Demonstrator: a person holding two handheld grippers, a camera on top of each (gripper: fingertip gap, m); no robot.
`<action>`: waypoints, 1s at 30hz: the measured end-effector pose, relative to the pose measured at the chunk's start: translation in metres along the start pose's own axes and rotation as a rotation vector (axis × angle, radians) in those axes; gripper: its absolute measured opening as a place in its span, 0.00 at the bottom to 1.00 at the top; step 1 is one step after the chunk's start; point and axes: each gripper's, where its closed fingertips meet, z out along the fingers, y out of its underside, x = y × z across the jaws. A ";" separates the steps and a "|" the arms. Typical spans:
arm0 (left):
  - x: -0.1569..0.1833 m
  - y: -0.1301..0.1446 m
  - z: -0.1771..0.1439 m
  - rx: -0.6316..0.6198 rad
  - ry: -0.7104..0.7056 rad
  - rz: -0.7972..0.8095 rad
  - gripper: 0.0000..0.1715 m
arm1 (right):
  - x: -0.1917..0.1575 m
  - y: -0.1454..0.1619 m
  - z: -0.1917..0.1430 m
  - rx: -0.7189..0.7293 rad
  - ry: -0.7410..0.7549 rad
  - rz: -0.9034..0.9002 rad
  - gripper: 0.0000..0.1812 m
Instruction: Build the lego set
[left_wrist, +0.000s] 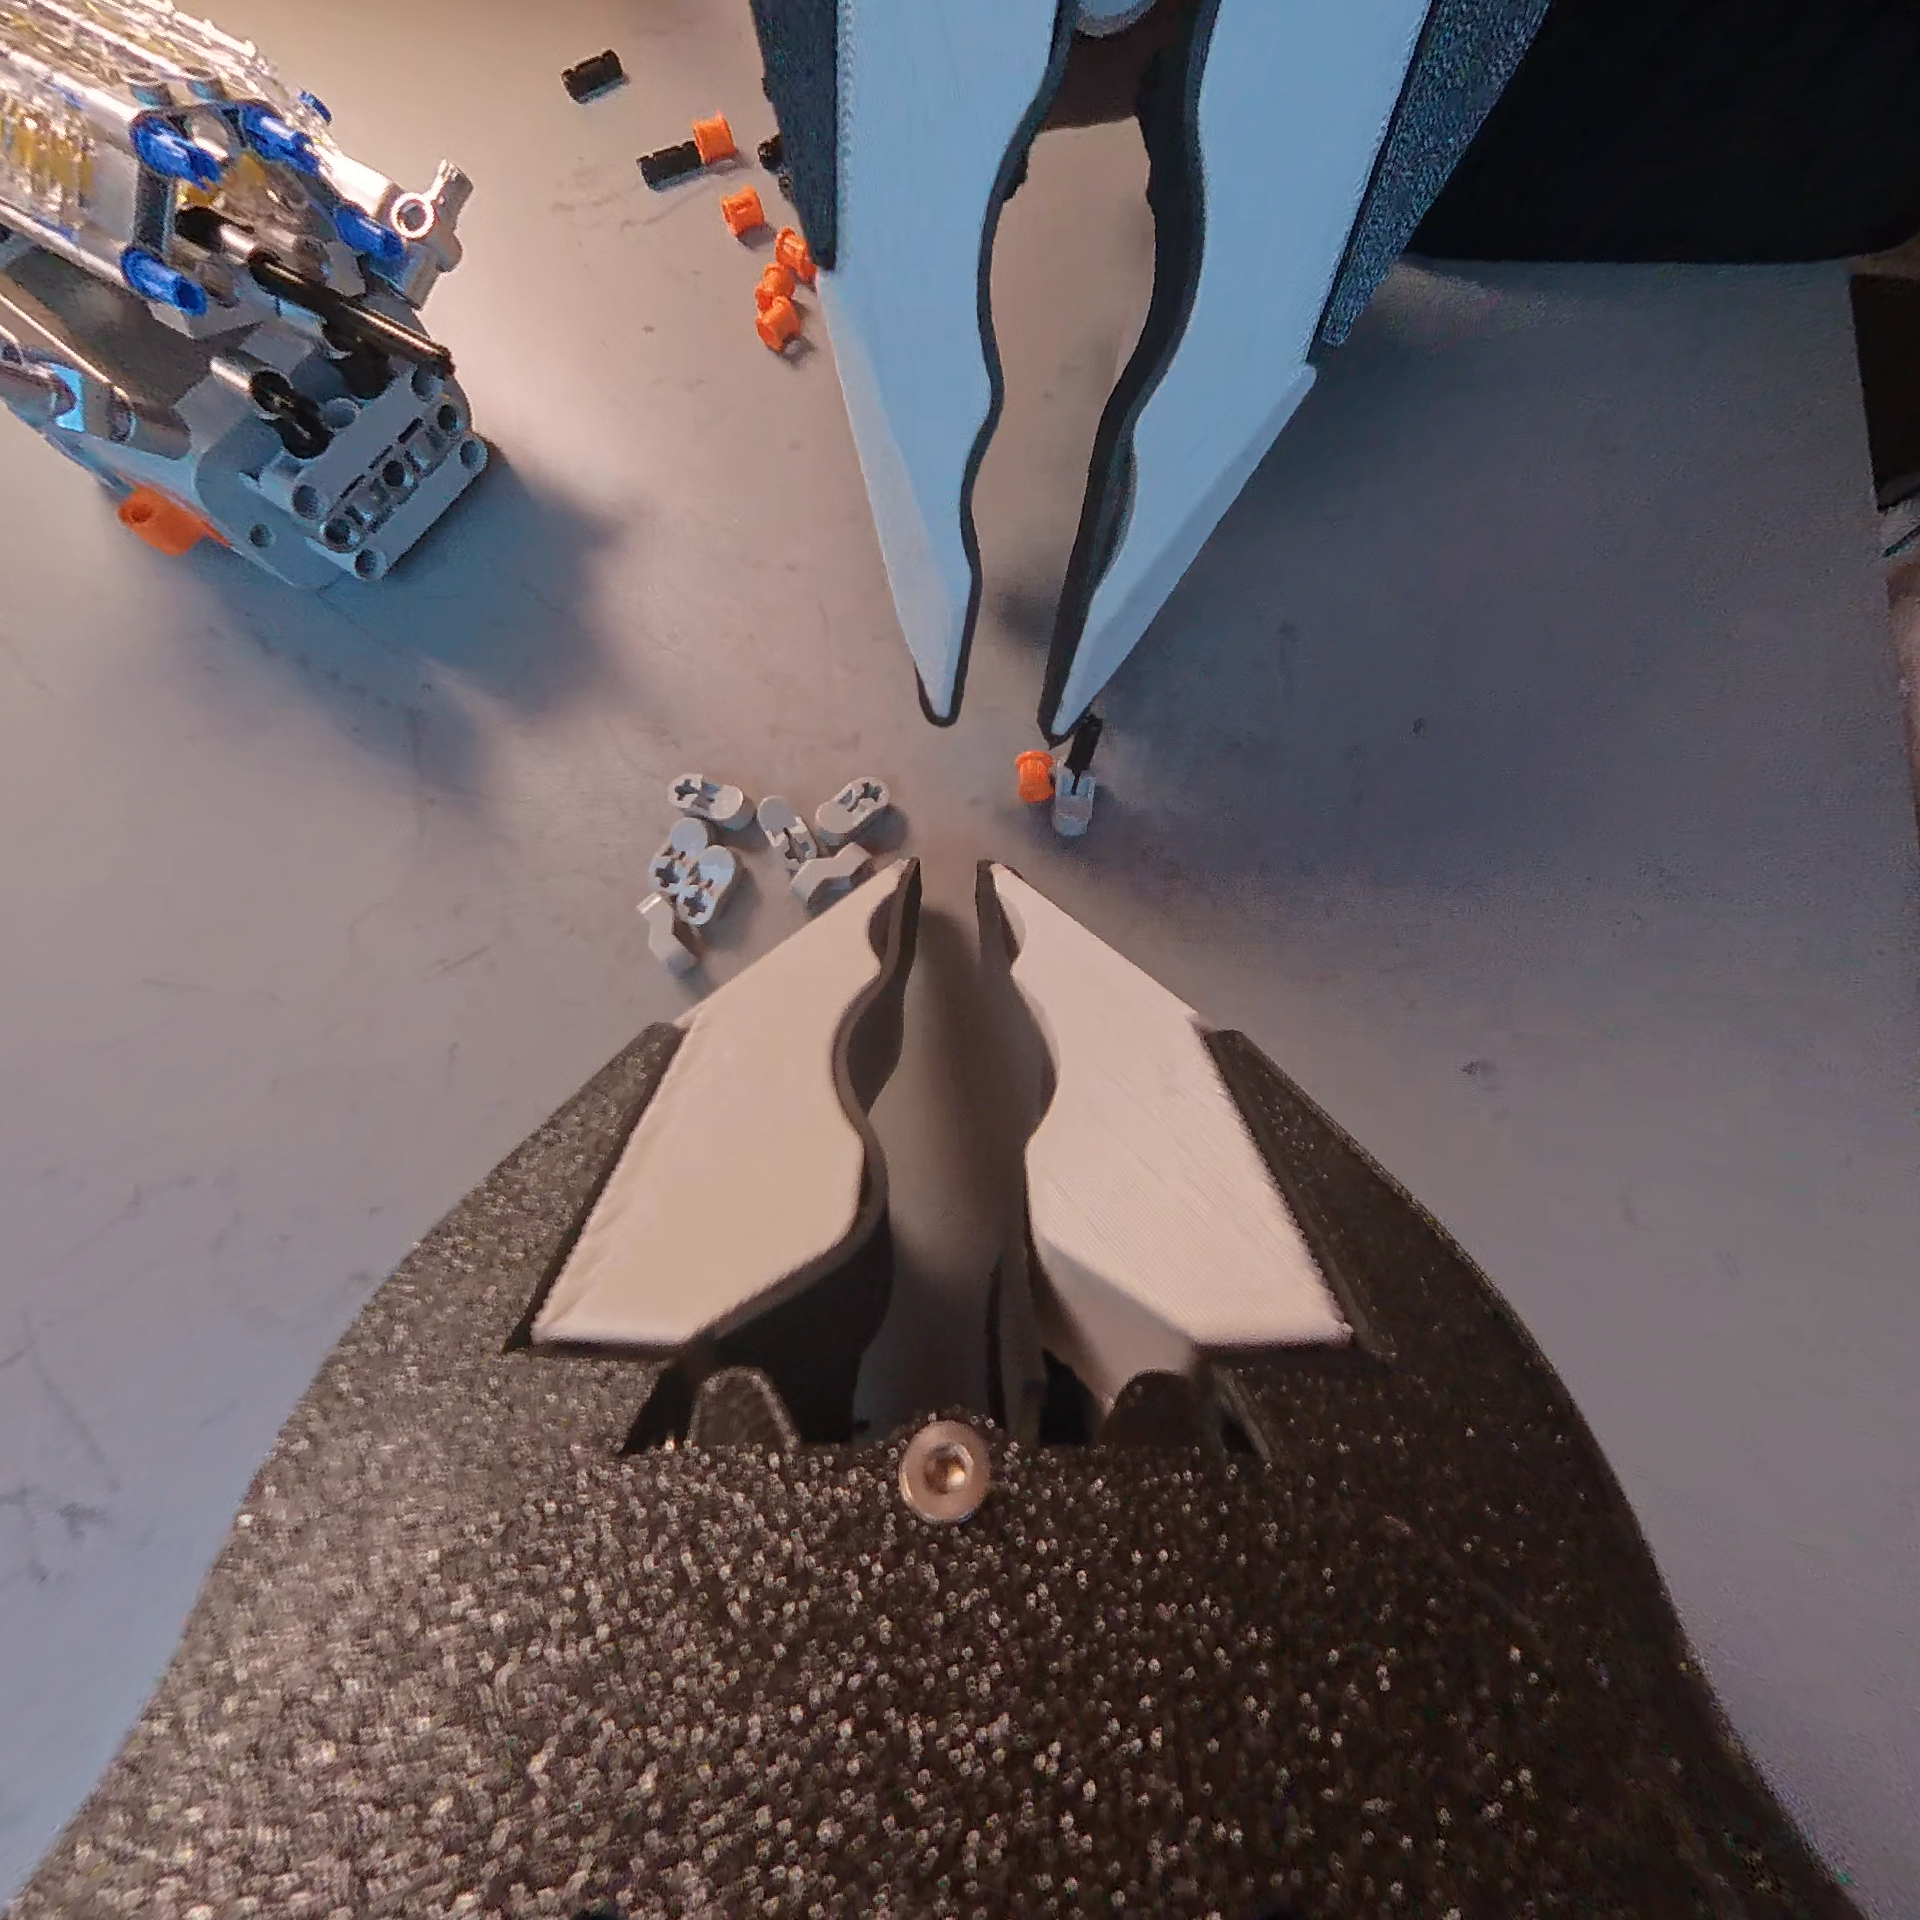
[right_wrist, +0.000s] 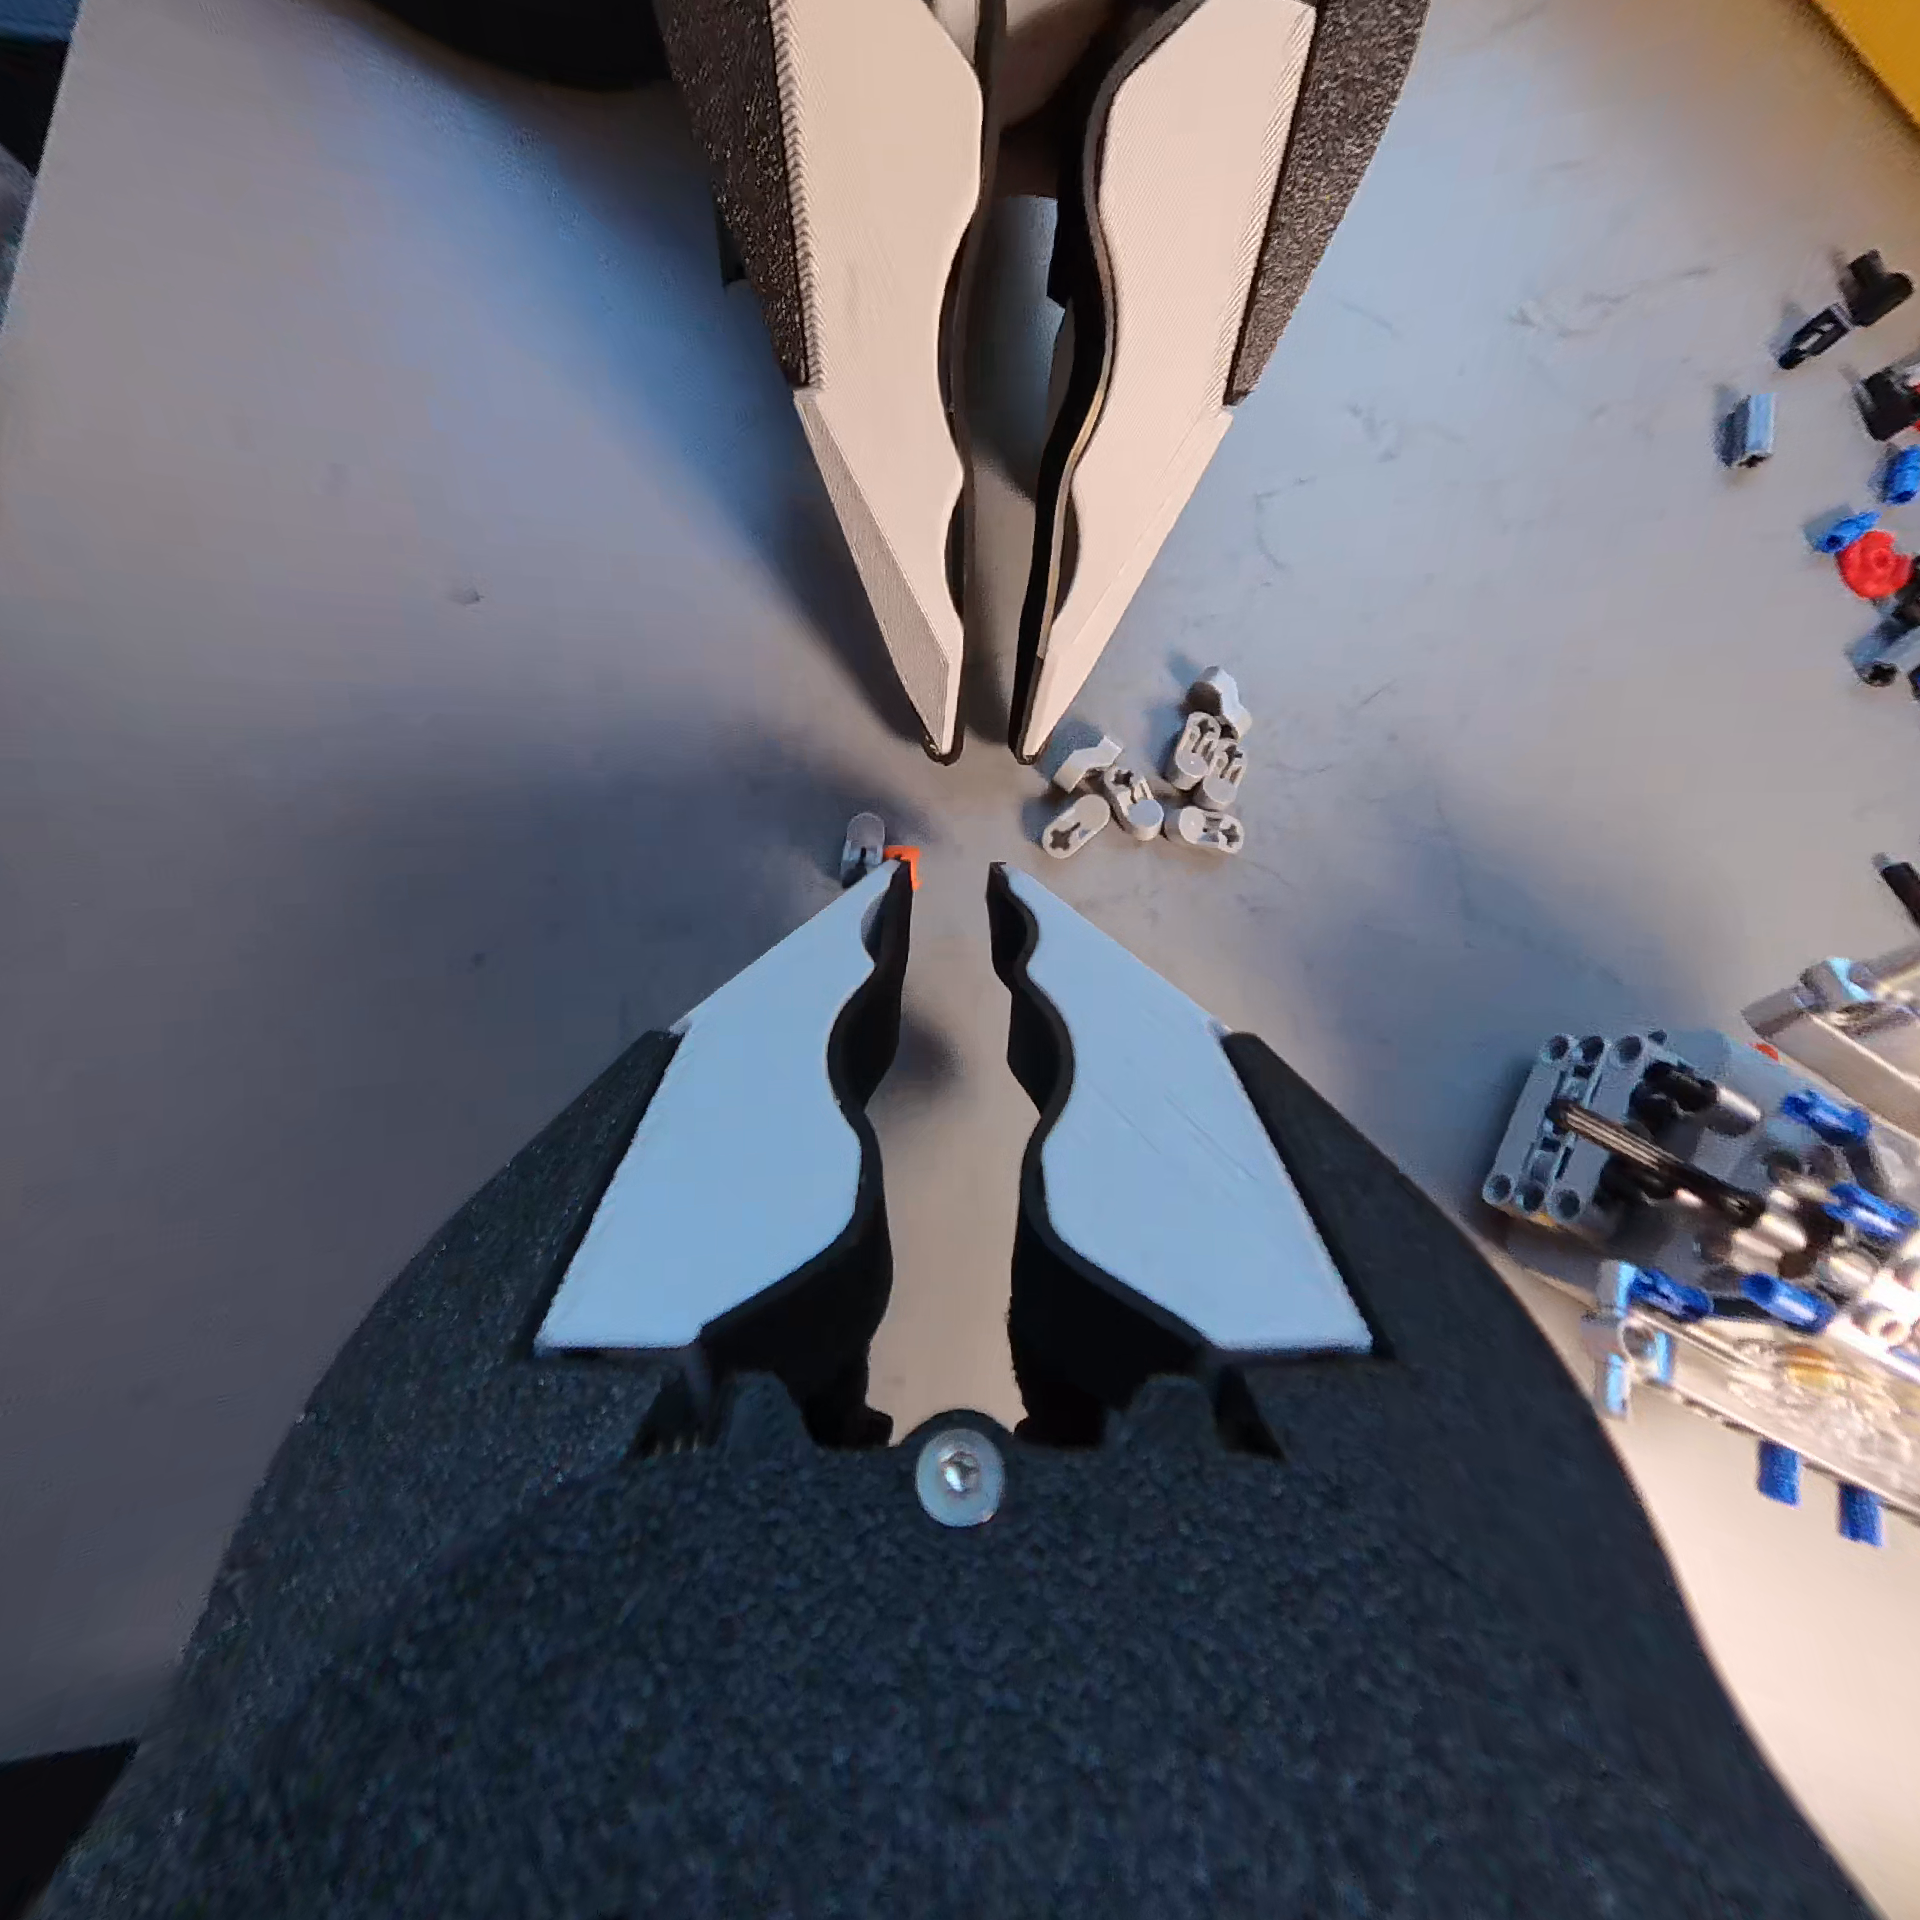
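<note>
The left claw (left_wrist: 948, 871) stood slightly open and empty, its tips low over the grey table (left_wrist: 1455, 935), just beside a heap of small grey connectors (left_wrist: 748, 847). Opposite it, tip to tip, the right claw (right_wrist: 948, 873) was also parted and held nothing, though 1 tip touched or nearly touched a small piece made of an orange bush (left_wrist: 1032, 776) on a black pin with a grey end. A half-built grey and blue model (left_wrist: 301, 364) lay well apart. More orange bushes (left_wrist: 774, 270) lay loose beyond.
</note>
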 end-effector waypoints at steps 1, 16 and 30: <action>-0.001 0.001 0.000 -0.003 -0.002 0.004 0.05 | 0.001 -0.001 0.002 -0.003 -0.002 -0.002 0.07; -0.002 0.003 0.002 -0.011 -0.012 0.032 0.04 | 0.001 -0.002 -0.006 0.050 0.002 0.013 0.05; -0.004 -0.001 -0.002 0.022 0.002 0.000 0.04 | 0.001 0.008 0.000 0.030 -0.003 0.040 0.04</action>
